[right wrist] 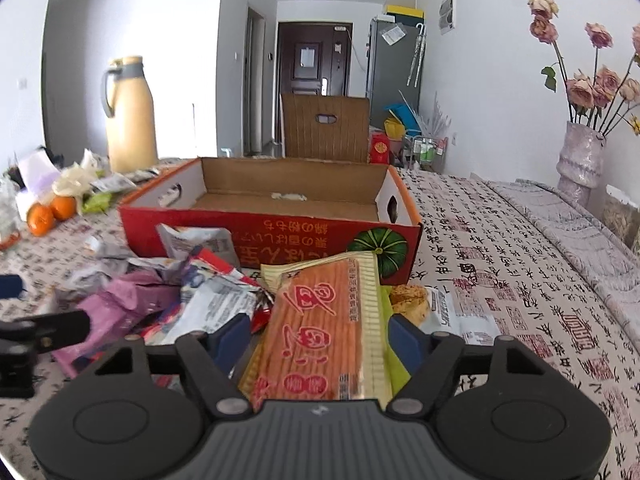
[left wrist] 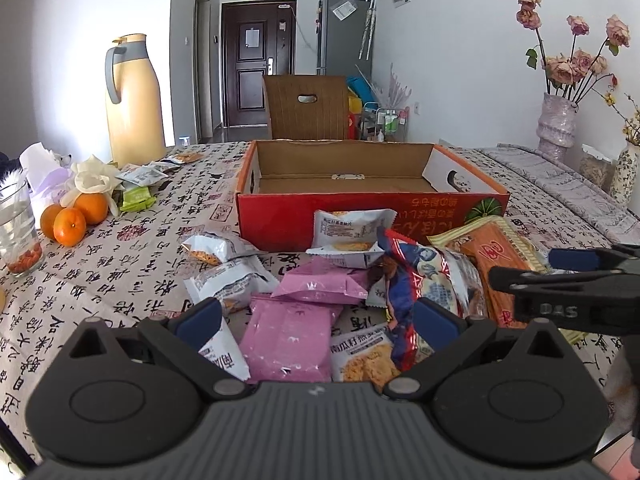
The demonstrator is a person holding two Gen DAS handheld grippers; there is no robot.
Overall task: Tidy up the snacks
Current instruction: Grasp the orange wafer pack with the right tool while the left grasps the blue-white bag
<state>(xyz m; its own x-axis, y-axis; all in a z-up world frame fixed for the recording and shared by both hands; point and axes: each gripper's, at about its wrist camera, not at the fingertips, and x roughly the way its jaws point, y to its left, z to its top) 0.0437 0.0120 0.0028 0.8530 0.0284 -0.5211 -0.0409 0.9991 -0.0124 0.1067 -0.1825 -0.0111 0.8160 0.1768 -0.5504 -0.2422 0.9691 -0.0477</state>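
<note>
Left wrist view: the left gripper (left wrist: 316,320) hangs wide open over a pink packet (left wrist: 290,340), ready to close on it. The right gripper (right wrist: 318,338) straddles an orange biscuit pack (right wrist: 320,328), jaws wide, contact unclear. The empty box (left wrist: 372,208) waits at twelve o'clock for both.

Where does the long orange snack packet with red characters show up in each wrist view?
Left wrist: the orange packet lies at right of centre, in front of the red box, partly behind the right gripper.
Right wrist: it fills the lower centre, between the right gripper's open fingers.
Shared landmark: the red cardboard box with the pumpkin print, just behind the packet in both.
</note>
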